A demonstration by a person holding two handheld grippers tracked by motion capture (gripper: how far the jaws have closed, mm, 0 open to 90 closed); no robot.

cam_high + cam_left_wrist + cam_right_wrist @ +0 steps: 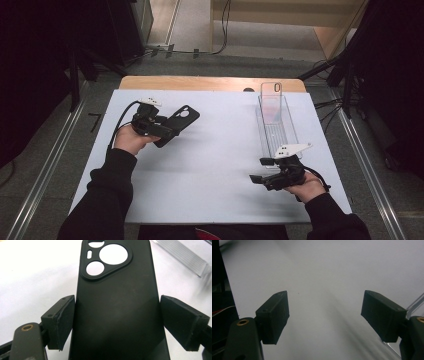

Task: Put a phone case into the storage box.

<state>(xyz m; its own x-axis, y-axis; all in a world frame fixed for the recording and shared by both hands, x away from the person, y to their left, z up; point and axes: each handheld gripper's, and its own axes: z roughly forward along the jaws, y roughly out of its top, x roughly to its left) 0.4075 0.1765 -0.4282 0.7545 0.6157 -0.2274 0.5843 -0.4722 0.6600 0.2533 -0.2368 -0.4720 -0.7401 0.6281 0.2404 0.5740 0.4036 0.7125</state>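
Observation:
A black phone case (pixel 117 302) with round camera cut-outs sits between the jaws of my left gripper (pixel 117 315), and both pads press on its long edges. In the high view the left gripper (pixel 167 132) holds that black case (pixel 182 119) at the left of the white board (pixel 210 165), its camera end pointing away to the right. My right gripper (pixel 257 170) hovers near the board's front right, and in its own view the right gripper (pixel 325 312) stands open with nothing between its pads.
A clear plastic rack (pixel 280 135) lies lengthwise at the back right, just beyond the right gripper. A clear phone case (pixel 271 100) leans upright in its far end. A wooden table edge (pixel 200 82) shows behind the board, with dark stands and cables on the floor around.

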